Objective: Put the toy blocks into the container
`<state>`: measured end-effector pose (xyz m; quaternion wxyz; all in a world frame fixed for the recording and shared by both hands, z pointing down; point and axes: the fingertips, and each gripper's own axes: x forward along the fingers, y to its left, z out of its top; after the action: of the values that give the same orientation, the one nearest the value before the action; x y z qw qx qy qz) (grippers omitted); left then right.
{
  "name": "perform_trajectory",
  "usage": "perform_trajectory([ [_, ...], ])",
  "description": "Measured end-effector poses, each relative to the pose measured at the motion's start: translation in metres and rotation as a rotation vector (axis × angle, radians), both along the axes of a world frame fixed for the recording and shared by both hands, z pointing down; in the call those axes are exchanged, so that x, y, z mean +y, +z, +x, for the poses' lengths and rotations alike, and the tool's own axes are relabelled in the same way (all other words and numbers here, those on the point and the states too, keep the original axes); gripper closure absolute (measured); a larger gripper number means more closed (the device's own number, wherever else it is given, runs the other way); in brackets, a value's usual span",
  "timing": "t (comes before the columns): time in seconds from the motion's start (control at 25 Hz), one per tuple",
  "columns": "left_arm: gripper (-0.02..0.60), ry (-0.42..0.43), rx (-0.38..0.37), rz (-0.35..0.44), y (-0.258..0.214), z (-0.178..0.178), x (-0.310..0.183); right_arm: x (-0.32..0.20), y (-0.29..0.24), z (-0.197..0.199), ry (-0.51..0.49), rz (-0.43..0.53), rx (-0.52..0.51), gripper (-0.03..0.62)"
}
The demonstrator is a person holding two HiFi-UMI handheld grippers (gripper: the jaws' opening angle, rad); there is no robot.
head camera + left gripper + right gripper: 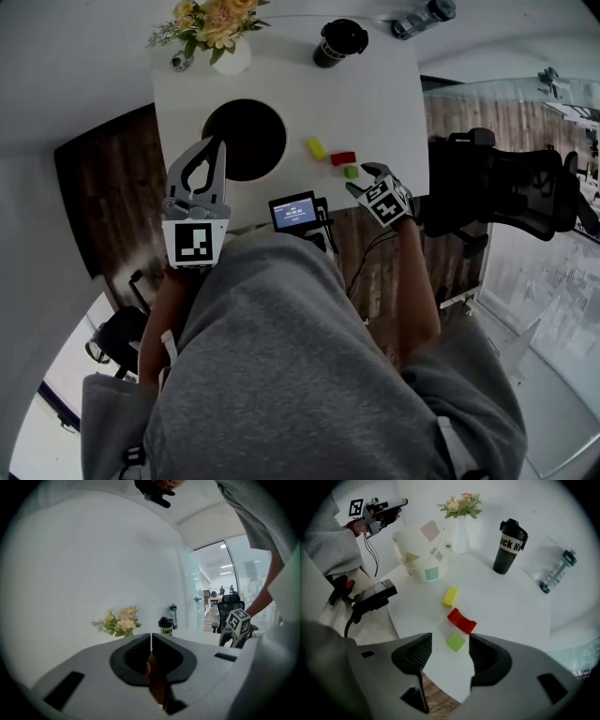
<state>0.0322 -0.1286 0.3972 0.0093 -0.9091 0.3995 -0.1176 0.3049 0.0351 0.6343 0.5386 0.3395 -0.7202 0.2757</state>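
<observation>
Three toy blocks lie on the white round table [375, 94]: a yellow one [317, 148] [450, 596], a red arched one [343, 157] [461, 620] and a green cube [352, 172] [455, 642]. My right gripper [364, 179] [450, 645] is open at the table's near edge. The green cube lies on the table between its jaw tips, untouched. The container [244, 139] [419, 550] is a pale bucket with coloured shapes, at the left of the table. My left gripper [218, 146] [151, 637] is shut and empty, raised beside the bucket's near left rim.
A vase of flowers [217, 28] [461, 522], a black cup [338, 42] [508, 545] and a water bottle [424, 17] [557, 571] stand at the table's far side. A small screen device [294, 212] [375, 595] hangs at the near edge. A black office chair [506, 192] stands to the right.
</observation>
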Motion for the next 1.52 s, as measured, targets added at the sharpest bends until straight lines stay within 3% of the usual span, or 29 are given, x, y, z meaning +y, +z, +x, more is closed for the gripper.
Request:
perform_trajectory([
  [0.44,0.566,0.034,-0.064,0.043,0.000,-0.001,0.000,0.006,0.025,0.001,-0.024,-0.042,0.036,0.345],
  [0.76,0.566,0.012,-0.040,0.022,0.002,-0.005,0.002,0.002,0.030,0.006,-0.066,-0.011,0.101,0.425],
  [0.96,0.566,0.014,-0.053,0.028,0.002,-0.008,0.004,0.001,0.033,0.007,-0.067,-0.023,0.110,0.379],
  [1.2,0.566,-0.009,-0.025,0.020,0.003,-0.014,0.005,-0.002,0.037,0.009,-0.056,-0.019,0.144,0.420],
  [1.36,0.566,0.011,-0.068,0.024,0.006,-0.015,0.008,-0.001,0.031,0.007,-0.060,-0.018,0.152,0.421],
  [1.52,0.566,0.004,-0.033,0.020,0.002,-0.014,0.009,-0.006,0.012,0.003,-0.096,0.012,0.174,0.422],
])
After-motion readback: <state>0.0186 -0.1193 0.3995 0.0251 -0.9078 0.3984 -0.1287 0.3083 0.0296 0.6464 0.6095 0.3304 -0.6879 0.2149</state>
